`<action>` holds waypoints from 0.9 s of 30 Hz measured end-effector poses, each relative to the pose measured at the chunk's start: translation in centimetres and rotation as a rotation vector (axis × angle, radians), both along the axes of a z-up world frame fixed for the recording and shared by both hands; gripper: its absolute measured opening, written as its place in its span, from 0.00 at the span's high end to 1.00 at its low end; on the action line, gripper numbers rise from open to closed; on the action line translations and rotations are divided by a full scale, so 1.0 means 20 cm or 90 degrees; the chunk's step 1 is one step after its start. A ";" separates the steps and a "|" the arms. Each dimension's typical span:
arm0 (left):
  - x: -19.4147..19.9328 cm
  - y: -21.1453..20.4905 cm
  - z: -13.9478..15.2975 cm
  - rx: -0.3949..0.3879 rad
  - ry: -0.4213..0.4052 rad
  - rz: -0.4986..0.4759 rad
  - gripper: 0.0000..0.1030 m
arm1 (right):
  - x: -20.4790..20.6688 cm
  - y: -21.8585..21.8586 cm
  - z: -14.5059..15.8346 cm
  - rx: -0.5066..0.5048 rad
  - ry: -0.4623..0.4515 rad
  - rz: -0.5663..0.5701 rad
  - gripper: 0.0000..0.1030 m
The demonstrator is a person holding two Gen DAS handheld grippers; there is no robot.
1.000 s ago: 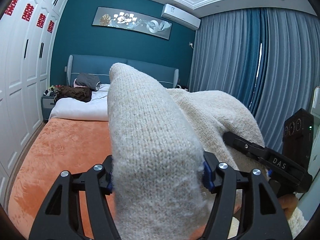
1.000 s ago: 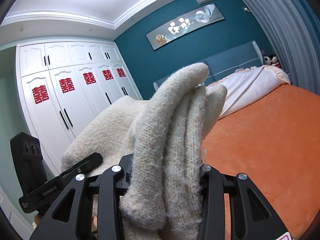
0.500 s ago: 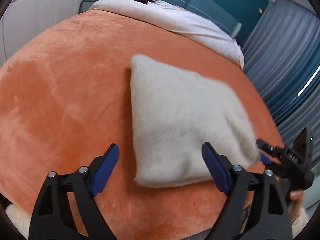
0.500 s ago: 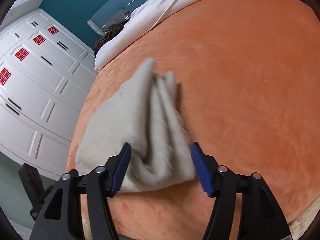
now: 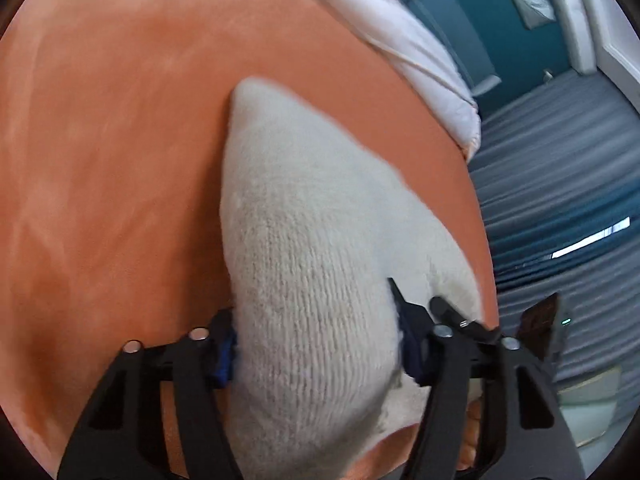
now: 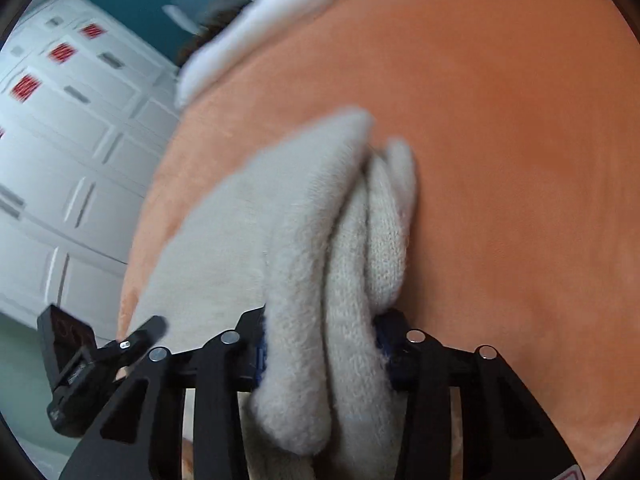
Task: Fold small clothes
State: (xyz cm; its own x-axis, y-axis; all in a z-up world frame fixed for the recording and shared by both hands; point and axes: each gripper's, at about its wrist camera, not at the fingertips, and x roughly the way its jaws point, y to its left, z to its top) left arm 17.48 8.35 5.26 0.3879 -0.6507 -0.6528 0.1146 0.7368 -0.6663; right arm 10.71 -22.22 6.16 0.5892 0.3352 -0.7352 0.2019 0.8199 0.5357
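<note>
A folded cream knitted garment (image 5: 312, 240) lies over the orange bedspread (image 5: 112, 160). My left gripper (image 5: 316, 348) is shut on the garment's near left corner, the knit bulging between its blue pads. My right gripper (image 6: 320, 348) is shut on the garment's (image 6: 320, 248) near right edge, where several thick folded layers bunch between its fingers. The right gripper also shows at the right in the left wrist view (image 5: 464, 320), and the left gripper at the lower left in the right wrist view (image 6: 120, 348). The fingertips are hidden by the knit.
The orange bedspread (image 6: 520, 140) spreads wide around the garment. White bedding (image 5: 420, 48) lies at the head of the bed. White wardrobes (image 6: 60, 140) stand on the left and blue-grey curtains (image 5: 560, 184) on the right.
Half a second ago both grippers were open over the garment lying flat on the bed. Now both have closed on its near edge and the cloth rises between the fingers.
</note>
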 end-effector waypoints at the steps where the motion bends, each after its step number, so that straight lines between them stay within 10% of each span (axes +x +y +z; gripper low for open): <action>1: -0.01 -0.01 0.09 0.000 -0.036 -0.005 0.46 | -0.01 0.02 0.10 -0.014 -0.035 0.009 0.64; 6: -0.03 -0.04 0.26 -0.015 -0.118 -0.020 0.43 | -0.09 -0.04 0.32 -0.065 -0.123 0.003 0.62; 11: 0.01 -0.21 -0.10 0.156 -0.058 -0.038 0.38 | 0.05 -0.14 -0.16 -0.079 0.070 -0.020 0.57; 17: -0.02 -0.15 -0.04 0.134 -0.073 -0.009 0.35 | -0.11 -0.17 0.09 -0.066 -0.039 -0.040 0.49; 22: -0.05 -0.13 -0.08 0.105 -0.038 0.012 0.31 | -0.03 -0.18 -0.14 -0.044 0.054 -0.023 0.44; 27: -0.03 -0.16 -0.05 0.131 -0.054 0.016 0.31 | 0.01 -0.11 0.05 -0.096 -0.019 -0.004 0.76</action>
